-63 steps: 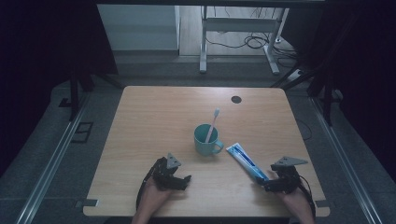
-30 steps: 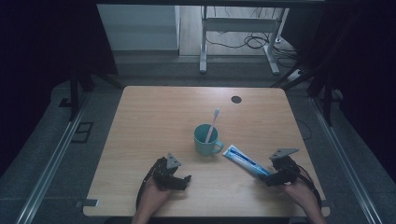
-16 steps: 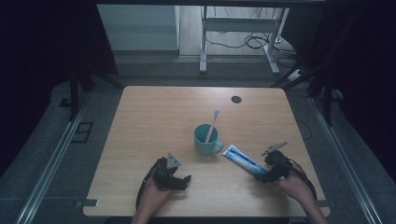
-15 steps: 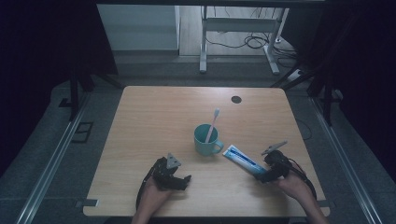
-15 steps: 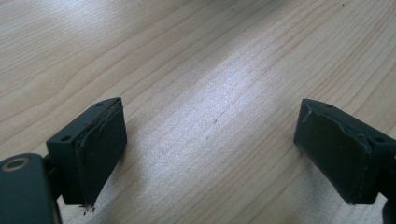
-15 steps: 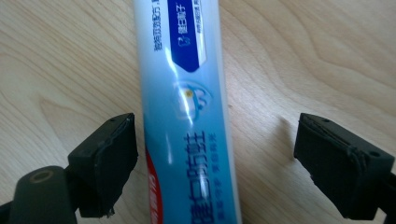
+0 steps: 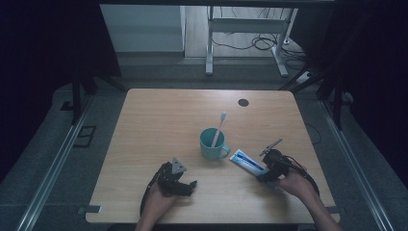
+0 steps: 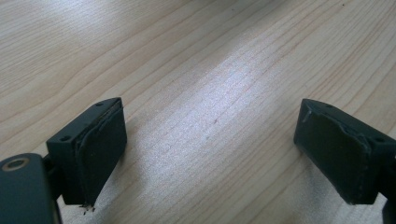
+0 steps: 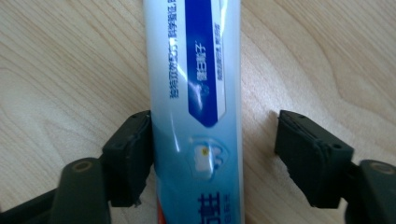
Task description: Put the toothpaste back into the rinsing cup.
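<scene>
I am closing the right gripper [image 9: 212,154] jaws around the toothpaste tube [image 9: 196,93] lying flat on the counter [image 7: 159,125] between them, one side not yet touching, so lifting remains, while my left gripper [image 8: 210,154] is waiting with jaws wide open.

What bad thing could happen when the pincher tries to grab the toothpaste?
The right gripper has just been closing around the flat white-and-blue toothpaste tube, but one pad touches it while the other is apart, so the tube might get shoved sideways or slip out. In the high view the tube's far end lies near the teal mug holding a white toothbrush, so a push could bump the mug.
</scene>
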`<move>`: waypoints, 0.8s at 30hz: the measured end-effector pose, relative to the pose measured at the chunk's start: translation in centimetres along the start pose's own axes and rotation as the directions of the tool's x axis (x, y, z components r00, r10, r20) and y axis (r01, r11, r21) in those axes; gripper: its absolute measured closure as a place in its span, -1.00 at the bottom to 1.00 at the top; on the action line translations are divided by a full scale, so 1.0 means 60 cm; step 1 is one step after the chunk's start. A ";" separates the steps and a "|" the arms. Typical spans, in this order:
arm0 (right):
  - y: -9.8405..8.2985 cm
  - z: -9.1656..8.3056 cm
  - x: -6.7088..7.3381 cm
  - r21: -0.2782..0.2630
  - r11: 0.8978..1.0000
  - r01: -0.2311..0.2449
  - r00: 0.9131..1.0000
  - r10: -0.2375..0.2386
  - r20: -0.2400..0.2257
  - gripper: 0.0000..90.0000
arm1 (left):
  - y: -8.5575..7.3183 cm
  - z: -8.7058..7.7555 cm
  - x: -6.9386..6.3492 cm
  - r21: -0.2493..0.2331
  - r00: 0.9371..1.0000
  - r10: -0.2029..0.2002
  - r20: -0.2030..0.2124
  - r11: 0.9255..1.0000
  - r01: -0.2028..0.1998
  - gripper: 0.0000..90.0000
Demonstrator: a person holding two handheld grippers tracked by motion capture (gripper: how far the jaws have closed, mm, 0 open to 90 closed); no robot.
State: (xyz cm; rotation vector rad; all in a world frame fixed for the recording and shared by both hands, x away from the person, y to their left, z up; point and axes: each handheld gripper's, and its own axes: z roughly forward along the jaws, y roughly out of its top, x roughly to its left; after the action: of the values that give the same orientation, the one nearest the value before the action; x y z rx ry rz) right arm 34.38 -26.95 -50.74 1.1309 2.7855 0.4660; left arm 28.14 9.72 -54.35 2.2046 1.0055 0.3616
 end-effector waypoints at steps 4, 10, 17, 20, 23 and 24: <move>0.013 0.002 0.007 0.033 0.999 0.030 1.000 -0.030 0.009 -0.21 | 0.000 0.000 0.000 0.000 1.000 0.000 0.000 1.000 0.000 -0.79; 0.030 0.002 0.013 0.088 0.993 0.075 0.997 -0.075 -0.007 0.05 | 0.000 0.000 0.000 0.000 1.000 0.000 0.000 1.000 0.000 -0.79; 0.041 0.002 0.016 0.133 0.988 0.081 0.997 -0.080 -0.013 0.20 | 0.000 0.000 0.000 0.000 1.000 0.000 0.000 1.000 0.000 -0.79; 0.039 -0.001 0.012 0.102 0.991 0.082 0.997 -0.081 -0.015 0.32 | 0.000 0.000 0.000 0.000 1.000 0.000 0.000 1.000 0.000 -0.79; 0.034 -0.005 0.007 0.061 0.996 0.063 0.998 -0.061 -0.027 0.42 | 0.000 0.000 0.000 0.000 1.000 0.000 0.000 1.000 0.000 -0.79; 0.033 -0.006 0.006 0.055 0.996 0.063 0.998 -0.062 -0.031 0.44 | 0.000 0.000 0.000 0.000 1.000 0.000 0.000 1.000 0.000 -0.79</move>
State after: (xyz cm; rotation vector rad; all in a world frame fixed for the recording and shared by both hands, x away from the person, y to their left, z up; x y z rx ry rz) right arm 35.39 -25.45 -49.78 1.0525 2.8668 0.4036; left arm 28.14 9.72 -54.35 2.2040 1.0060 0.3616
